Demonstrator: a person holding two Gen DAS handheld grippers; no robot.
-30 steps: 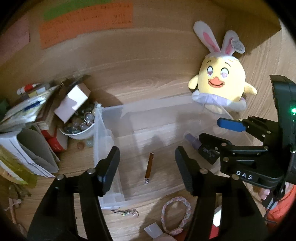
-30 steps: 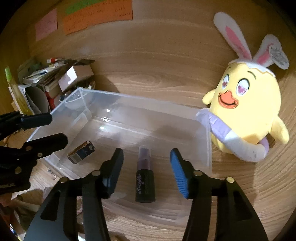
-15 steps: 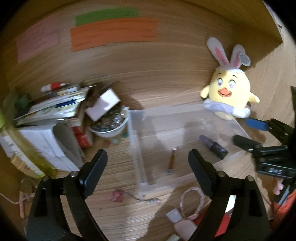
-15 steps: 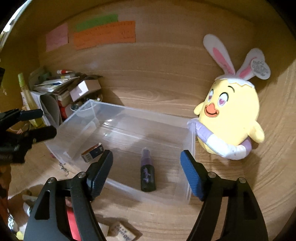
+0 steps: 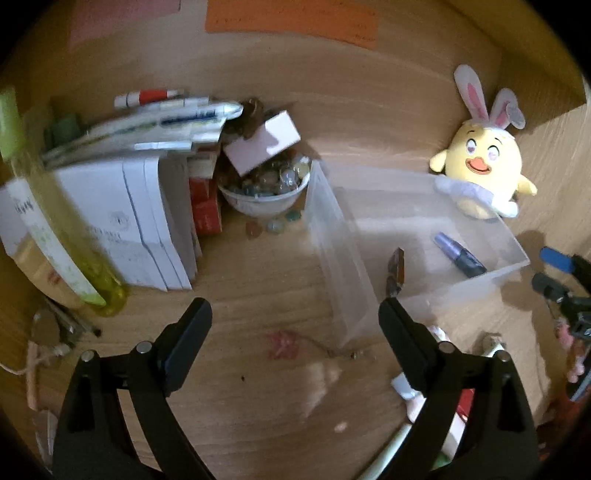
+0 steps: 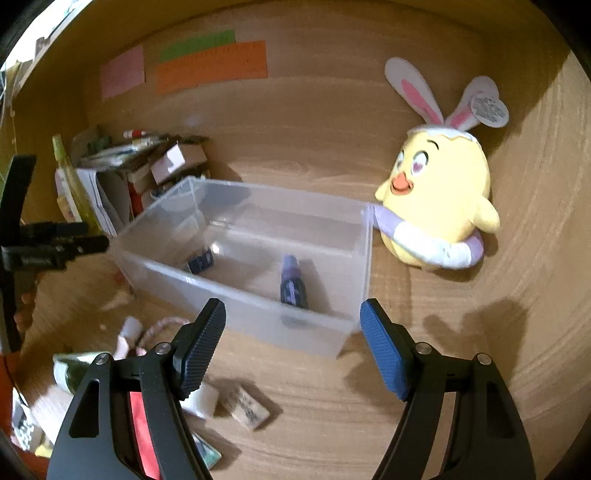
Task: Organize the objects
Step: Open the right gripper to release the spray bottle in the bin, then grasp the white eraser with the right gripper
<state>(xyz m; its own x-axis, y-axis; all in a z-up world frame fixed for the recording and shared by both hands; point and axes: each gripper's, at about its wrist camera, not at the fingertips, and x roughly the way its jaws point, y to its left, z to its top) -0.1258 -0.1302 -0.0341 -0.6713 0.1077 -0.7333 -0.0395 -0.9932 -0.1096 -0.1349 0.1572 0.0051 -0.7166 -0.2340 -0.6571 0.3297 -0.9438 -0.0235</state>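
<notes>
Both grippers, left [image 5: 295, 325] and right [image 6: 291, 332], are black with silver screws; right pads [image 6: 382, 350] ribbed blue.

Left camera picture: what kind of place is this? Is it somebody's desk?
Probably a home desk or a wooden shelf nook. Sticky notes are on the wooden back wall, papers and pens are piled up, and a chick plush toy sits beside a clear plastic bin.
</notes>
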